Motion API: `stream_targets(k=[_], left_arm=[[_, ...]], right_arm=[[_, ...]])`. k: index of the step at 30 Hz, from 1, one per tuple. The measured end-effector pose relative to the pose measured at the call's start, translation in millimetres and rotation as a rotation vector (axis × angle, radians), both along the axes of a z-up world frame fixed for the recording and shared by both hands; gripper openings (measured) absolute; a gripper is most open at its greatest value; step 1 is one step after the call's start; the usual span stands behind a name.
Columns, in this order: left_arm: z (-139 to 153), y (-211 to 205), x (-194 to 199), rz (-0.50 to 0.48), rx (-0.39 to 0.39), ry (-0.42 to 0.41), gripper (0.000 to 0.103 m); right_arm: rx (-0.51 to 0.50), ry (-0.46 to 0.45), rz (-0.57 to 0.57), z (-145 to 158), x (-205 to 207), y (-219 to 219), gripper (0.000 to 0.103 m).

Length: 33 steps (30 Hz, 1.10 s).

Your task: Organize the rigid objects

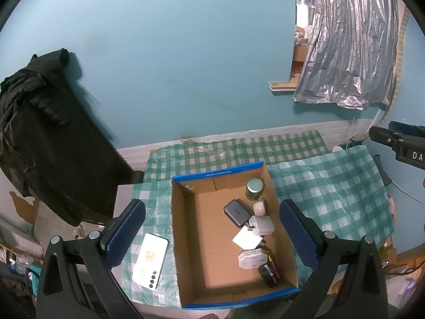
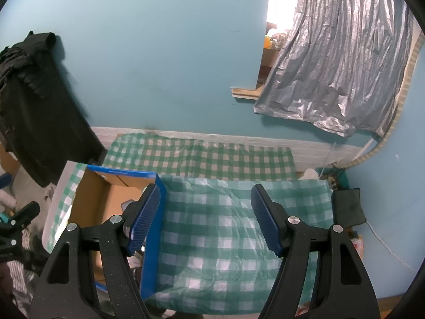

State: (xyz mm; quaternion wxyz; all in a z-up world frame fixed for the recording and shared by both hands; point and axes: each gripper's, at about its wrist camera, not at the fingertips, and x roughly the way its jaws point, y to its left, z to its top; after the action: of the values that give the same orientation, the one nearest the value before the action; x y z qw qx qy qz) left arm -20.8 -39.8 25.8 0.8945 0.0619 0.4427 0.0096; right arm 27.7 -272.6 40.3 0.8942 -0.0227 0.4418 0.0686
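A blue-rimmed cardboard box (image 1: 186, 228) sits on the green checked cloth (image 1: 332, 186). Along its right side lie a green tin (image 1: 254, 187), a grey power bank (image 1: 237, 212), white chargers (image 1: 261, 224), a white device (image 1: 251, 258) and a black round object (image 1: 268, 274). A white phone (image 1: 150, 261) lies face down on the cloth left of the box. My left gripper (image 1: 212, 235) is open above the box, its fingers astride it. My right gripper (image 2: 205, 216) is open and empty over bare cloth right of the box (image 2: 151, 244).
A black garment (image 1: 47, 138) hangs at the left by the blue wall. A silver foil sheet (image 1: 345, 53) hangs at the back right. A dark pad (image 2: 348, 207) lies off the cloth's right edge. The right gripper's body shows in the left wrist view (image 1: 398, 143).
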Motion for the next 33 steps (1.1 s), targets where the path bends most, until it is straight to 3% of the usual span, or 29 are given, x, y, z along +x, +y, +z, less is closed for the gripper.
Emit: stream_targets(k=[33], left_arm=[[-4, -5, -6, -0.002, 0.013, 0.011, 0.102]], right_arm=[[0.011, 0.014, -0.005, -10, -7, 1, 0.07]])
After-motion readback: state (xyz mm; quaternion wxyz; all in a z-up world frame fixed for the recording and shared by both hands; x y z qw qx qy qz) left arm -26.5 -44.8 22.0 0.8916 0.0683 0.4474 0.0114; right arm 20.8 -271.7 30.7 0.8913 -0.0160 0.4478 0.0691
